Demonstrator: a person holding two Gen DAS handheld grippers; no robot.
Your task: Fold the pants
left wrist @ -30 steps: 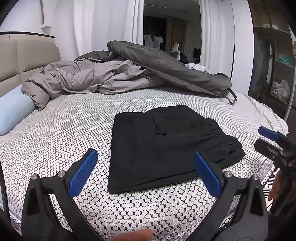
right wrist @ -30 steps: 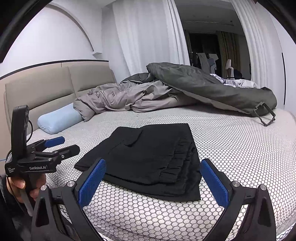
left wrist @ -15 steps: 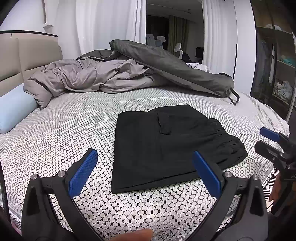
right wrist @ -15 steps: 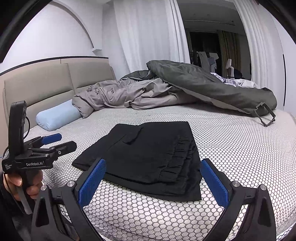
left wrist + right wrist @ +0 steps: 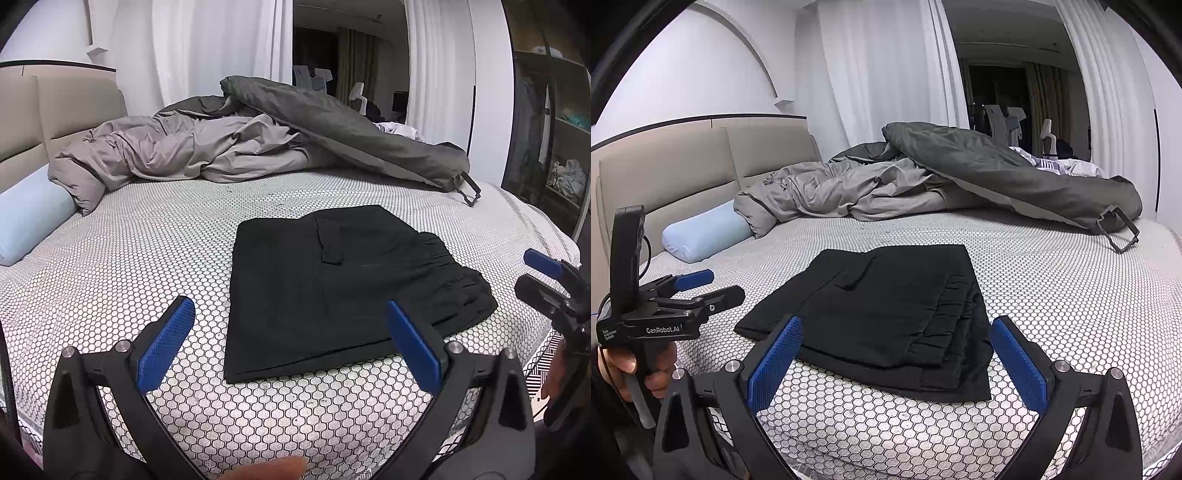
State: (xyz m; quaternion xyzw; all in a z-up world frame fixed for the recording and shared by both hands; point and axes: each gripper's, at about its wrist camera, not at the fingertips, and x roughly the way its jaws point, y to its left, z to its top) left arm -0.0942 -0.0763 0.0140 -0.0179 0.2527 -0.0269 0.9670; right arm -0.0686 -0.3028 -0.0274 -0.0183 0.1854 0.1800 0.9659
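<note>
Black pants (image 5: 332, 284) (image 5: 886, 306) lie folded into a flat rectangle on the honeycomb-patterned bed cover (image 5: 129, 266), their gathered waistband toward the right edge. My left gripper (image 5: 290, 343) stands open near the bed's front edge, short of the pants and touching nothing. From the right wrist view, my right gripper (image 5: 895, 362) hangs open just short of the waistband end, empty. Each gripper shows in the other's view: the right gripper (image 5: 546, 273) far right, the left gripper (image 5: 701, 288) far left in a hand.
A crumpled grey duvet (image 5: 192, 147) and a dark cover (image 5: 351, 129) with a black strap (image 5: 469, 190) fill the back of the bed. A light blue bolster (image 5: 26, 218) lies by the beige headboard (image 5: 683, 166). Shelves (image 5: 554, 129) stand at the right.
Both grippers have drawn back and tilted slightly, so the pants sit a little farther away and lower in view. The pants have not moved.
</note>
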